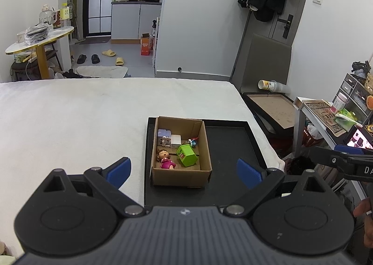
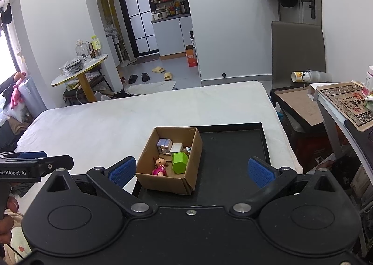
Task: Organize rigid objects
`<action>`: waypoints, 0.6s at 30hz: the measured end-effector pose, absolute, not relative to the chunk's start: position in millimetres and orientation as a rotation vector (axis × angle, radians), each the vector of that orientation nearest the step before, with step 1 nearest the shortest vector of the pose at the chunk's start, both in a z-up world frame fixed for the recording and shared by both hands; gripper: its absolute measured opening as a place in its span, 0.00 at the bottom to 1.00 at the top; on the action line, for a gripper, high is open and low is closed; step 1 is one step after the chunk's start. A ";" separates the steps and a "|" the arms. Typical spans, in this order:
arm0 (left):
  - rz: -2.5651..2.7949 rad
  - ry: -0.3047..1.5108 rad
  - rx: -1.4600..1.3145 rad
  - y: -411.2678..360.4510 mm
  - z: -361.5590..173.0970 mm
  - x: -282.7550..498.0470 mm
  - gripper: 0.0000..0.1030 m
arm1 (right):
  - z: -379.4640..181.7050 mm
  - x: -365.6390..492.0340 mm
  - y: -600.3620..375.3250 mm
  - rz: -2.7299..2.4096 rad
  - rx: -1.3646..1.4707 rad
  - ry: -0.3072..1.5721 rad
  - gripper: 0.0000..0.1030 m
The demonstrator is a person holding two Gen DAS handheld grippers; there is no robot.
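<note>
A cardboard box (image 1: 181, 177) (image 2: 163, 183) stands on the left part of a black tray (image 1: 229, 148) (image 2: 233, 148) on the white bed. In it lie a doll in a pink dress (image 1: 166, 158) (image 2: 160, 167), a green box (image 1: 186, 155) (image 2: 179, 162), a lilac toy (image 1: 164, 137) (image 2: 163, 144), a white block (image 1: 176, 140) (image 2: 176, 147) and a small blue figure (image 1: 193, 141). My left gripper (image 1: 184, 172) is open and empty, held above and in front of the box. My right gripper (image 2: 192, 171) is open and empty, likewise above the box's near side.
The white bed (image 1: 81, 113) (image 2: 105, 120) spreads left and far. A low dark table (image 1: 270, 106) (image 2: 300, 101) with a tipped cup (image 1: 268, 85) (image 2: 303, 76) stands right of the bed, and a cluttered shelf (image 1: 338, 113) is further right. The other gripper shows at each view's edge.
</note>
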State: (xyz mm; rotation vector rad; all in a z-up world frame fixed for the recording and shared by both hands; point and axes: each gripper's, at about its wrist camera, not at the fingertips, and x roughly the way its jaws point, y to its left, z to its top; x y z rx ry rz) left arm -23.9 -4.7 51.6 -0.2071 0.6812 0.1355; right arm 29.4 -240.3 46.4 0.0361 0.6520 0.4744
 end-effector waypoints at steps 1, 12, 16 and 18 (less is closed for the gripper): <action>0.135 0.681 -0.207 -4.5 51.6 -24.1 0.94 | 46.3 29.2 -240.1 0.473 0.035 0.652 1.00; 0.131 0.681 -0.197 -6.8 50.7 -23.0 0.94 | 46.3 29.2 -239.6 0.472 0.034 0.654 1.00; 0.121 0.683 -0.194 -7.7 48.7 -21.8 0.94 | 45.8 29.1 -239.1 0.472 0.033 0.655 1.00; 0.121 0.687 -0.196 -7.1 47.2 -20.4 0.94 | 44.0 29.6 -239.3 0.471 0.033 0.659 1.00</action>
